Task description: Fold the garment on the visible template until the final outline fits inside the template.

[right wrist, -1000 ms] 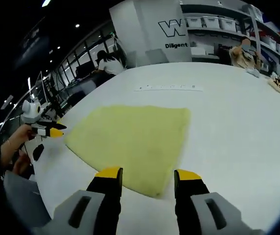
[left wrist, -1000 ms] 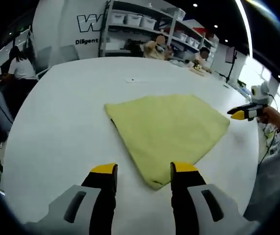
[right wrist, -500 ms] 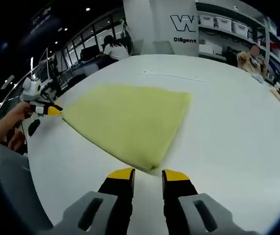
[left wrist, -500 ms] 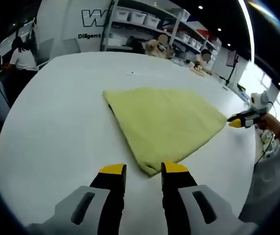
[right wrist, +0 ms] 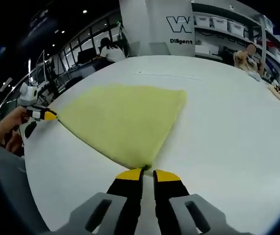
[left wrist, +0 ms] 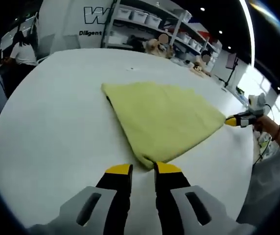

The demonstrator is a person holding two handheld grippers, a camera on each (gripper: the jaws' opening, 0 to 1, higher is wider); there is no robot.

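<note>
The yellow-green garment (left wrist: pixel 162 120) lies flat on the white table (left wrist: pixel 57 127), folded into a rough four-sided shape with soft, slightly thick edges and a plain, towel-like surface without print. In the left gripper view, the left gripper (left wrist: pixel 143 168) sits at the garment's nearest corner, its yellow-tipped jaws drawn close with a narrow gap, the corner's tip right at that gap; whether they grip the cloth cannot be told. At the far right corner the other gripper meets the cloth edge, held by a hand (left wrist: pixel 266 125). In the right gripper view, the right gripper (right wrist: pixel 147 173) has its jaws pressed nearly together on the garment's near corner, pinching it. Shelves (right wrist: pixel 228 27) with bins stand behind.
</note>
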